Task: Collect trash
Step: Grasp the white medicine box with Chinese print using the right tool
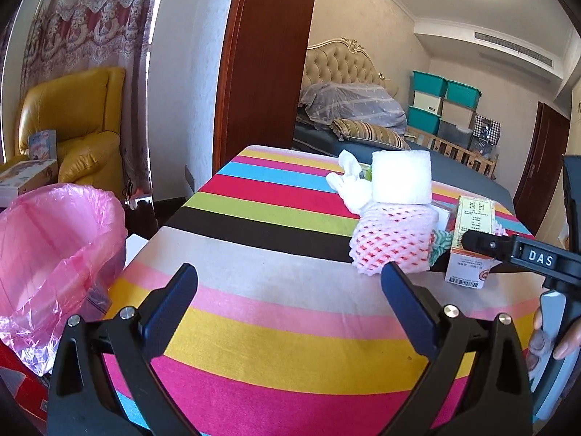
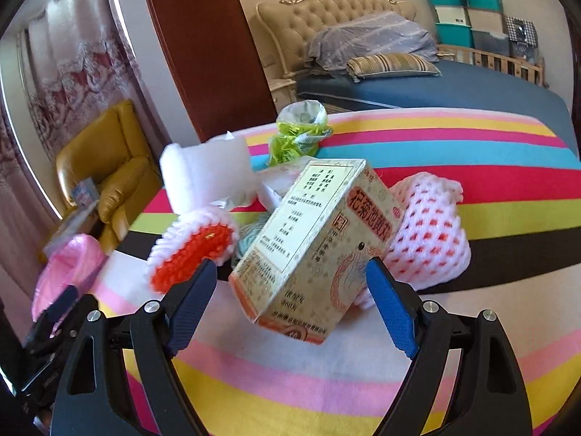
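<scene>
**Box sitting between the open R fingers**

Box (image 2: 312, 243) of medicine, cream w/ orange print, is standing tilted on the stripy cloth (image 2: 363, 374). The right gripper (image 2: 292, 287) is reaching around it, one blue finger on each side. The fingers are standing wide and not pressing on the box; I can see a gap at the left one, and at the right one I can't tell if it is touching. So nothing is being held yet.

Other trash is lying close by. A pink foam net (image 2: 428, 229) is sitting just to the right of the box, touching it or almost. Another net w/ a red middle (image 2: 192, 250) is lying on the left. A white foam block (image 2: 207, 178) is resting behind that, and a green crumpled wrapper (image 2: 301, 130) is sitting farther back.

The left gripper (image 1: 290, 279) is hovering over a bare bit of cloth, fingers wide apart & empty. A bin w/ a pink bag (image 1: 54, 247) is waiting at the left, off the edge of the table. A hand (image 1: 548, 341) is showing at the right edge of the left view.
</scene>
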Action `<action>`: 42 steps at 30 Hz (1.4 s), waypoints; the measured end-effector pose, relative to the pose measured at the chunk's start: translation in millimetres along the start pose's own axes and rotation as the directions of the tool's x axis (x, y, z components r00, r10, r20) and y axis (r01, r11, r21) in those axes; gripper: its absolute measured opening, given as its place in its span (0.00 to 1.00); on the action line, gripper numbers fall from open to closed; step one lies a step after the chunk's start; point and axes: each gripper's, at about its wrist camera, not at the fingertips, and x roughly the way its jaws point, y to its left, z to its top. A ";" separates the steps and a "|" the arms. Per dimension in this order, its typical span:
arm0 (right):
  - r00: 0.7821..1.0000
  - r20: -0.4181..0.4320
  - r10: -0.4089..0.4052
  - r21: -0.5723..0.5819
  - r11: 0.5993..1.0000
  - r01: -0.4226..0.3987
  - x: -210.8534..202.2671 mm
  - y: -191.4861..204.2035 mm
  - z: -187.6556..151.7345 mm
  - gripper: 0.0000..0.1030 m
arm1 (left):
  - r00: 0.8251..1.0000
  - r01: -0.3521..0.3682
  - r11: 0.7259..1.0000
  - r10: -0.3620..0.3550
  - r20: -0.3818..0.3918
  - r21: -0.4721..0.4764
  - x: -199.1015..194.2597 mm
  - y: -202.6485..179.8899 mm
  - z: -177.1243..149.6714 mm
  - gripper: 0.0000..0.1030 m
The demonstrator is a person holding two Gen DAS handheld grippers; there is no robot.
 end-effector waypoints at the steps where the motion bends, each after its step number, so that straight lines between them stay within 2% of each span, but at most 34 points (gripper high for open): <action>1: 1.000 0.003 -0.002 0.001 1.000 0.002 0.1 -1.3 0.2 0.65 | 1.000 0.001 1.000 -0.001 0.000 0.001 -0.2 0.1 -0.1 0.95; 2: 1.000 0.003 -0.008 0.000 1.000 0.008 0.2 -2.6 0.1 0.59 | 1.000 0.003 1.000 -0.003 -0.001 -0.001 0.2 0.2 -0.1 0.95; 4: 1.000 0.015 0.014 -0.019 1.000 -0.014 -5.5 -4.4 -0.1 0.38 | 1.000 0.005 1.000 -0.005 -0.004 -0.005 0.5 1.0 0.4 0.95; 6: 0.999 0.031 0.013 -0.062 0.998 -0.012 -16.2 -1.5 0.2 0.22 | 1.000 0.006 1.000 -0.006 -0.004 -0.008 0.3 1.2 0.7 0.95; 7: 0.999 0.036 0.010 -0.096 0.995 -0.006 -22.0 1.9 -0.2 0.17 | 1.000 0.006 1.000 -0.006 -0.004 -0.008 0.2 0.7 0.5 0.95; 11: 0.999 0.042 -0.019 -0.167 0.986 0.025 -31.5 9.0 -5.5 0.19 | 1.000 0.005 1.000 -0.005 -0.006 -0.005 -0.5 -0.2 0.3 0.95; 12: 0.998 0.049 -0.036 -0.176 0.983 0.044 -31.8 10.4 -5.6 0.26 | 1.000 0.004 1.000 -0.004 -0.008 -0.004 -0.4 -0.7 0.3 0.95; 14: 0.996 0.061 -0.066 -0.186 0.980 0.076 -30.7 15.2 -5.4 0.54 | 1.000 0.004 1.000 -0.004 -0.006 -0.003 -0.1 -0.8 0.6 0.95; 15: 0.996 0.064 -0.068 -0.184 0.980 0.079 -29.9 17.1 -4.9 0.73 | 1.000 0.003 1.000 -0.003 -0.005 -0.003 -0.3 -1.6 0.1 0.95; 16: 0.994 0.075 -0.074 -0.185 0.979 0.086 -29.2 20.8 -4.3 0.74 | 1.000 0.002 1.000 -0.002 -0.004 -0.002 -0.3 -2.0 0.0 0.95; 19: 0.987 0.081 -0.138 -0.260 0.953 0.155 -19.1 41.2 -5.3 0.74 | 1.000 0.003 1.000 -0.003 -0.008 0.000 0.4 -2.1 0.6 0.95; 22: 0.966 0.068 -0.250 -0.336 0.906 0.258 4.8 58.5 -7.2 0.73 | 1.000 0.004 1.000 -0.004 -0.003 -0.003 -1.0 -1.4 0.5 0.95; 25: 0.944 0.074 -0.323 -0.381 0.865 0.326 25.5 66.0 -8.0 0.73 | 1.000 0.008 1.000 -0.008 -0.002 -0.005 -1.3 -0.3 0.0 0.95; 28: 0.936 0.074 -0.344 -0.383 0.857 0.345 30.1 59.3 -7.1 0.68 | 1.000 0.013 1.000 -0.013 -0.008 -0.010 -1.2 1.0 0.1 0.95; 34: 0.965 0.076 -0.253 -0.351 0.899 0.263 -3.3 27.0 -13.5 0.59 | 1.000 0.010 1.000 -0.010 -0.014 -0.003 -1.1 0.1 1.3 0.95; 37: 0.986 0.076 -0.149 -0.357 0.919 0.166 -31.0 12.7 -26.1 0.58 | 1.000 0.005 1.000 -0.004 -0.023 0.005 1.3 -2.0 3.2 0.95; 40: 0.996 0.077 -0.044 -0.380 0.922 0.070 -56.6 4.9 -37.5 0.58 | 0.999 0.000 1.000 0.000 -0.040 0.013 4.8 -1.7 3.5 0.95; 42: 0.999 0.045 0.026 -0.402 0.916 -0.005 -71.9 -1.4 -45.1 0.58 | 0.999 -0.004 1.000 0.004 -0.048 0.016 6.5 -1.9 3.6 0.95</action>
